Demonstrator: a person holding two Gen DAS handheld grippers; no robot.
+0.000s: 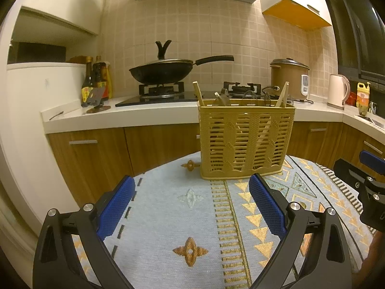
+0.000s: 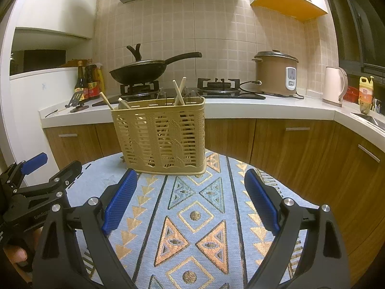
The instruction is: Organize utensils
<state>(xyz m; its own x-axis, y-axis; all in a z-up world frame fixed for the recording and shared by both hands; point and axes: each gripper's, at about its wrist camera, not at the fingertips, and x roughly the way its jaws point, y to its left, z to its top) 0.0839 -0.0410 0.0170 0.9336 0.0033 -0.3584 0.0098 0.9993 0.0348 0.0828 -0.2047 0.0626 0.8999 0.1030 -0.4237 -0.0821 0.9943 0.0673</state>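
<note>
A tan slotted utensil basket (image 1: pixel 245 142) (image 2: pixel 160 137) stands upright at the far side of a patterned blue tablecloth (image 1: pixel 168 216) (image 2: pixel 192 216). Wooden chopsticks (image 1: pixel 198 94) (image 2: pixel 180 90) and clear spoon heads (image 1: pixel 222 101) stick out of its top. My left gripper (image 1: pixel 191 187) is open, a short way in front of the basket and left of it, with nothing between its blue pads (image 1: pixel 115 207). My right gripper (image 2: pixel 191 180) is open too, just before the basket and right of it. Each gripper shows at the edge of the other's view.
Behind the table runs a kitchen counter (image 2: pixel 264 107) with a gas hob, a black wok (image 1: pixel 161 71), sauce bottles (image 1: pixel 96 79), a rice cooker (image 2: pixel 276 74) and a kettle (image 2: pixel 334 85). Wooden cabinets (image 2: pixel 288 144) stand below. A person's fingers (image 2: pixel 16 252) hold the left gripper.
</note>
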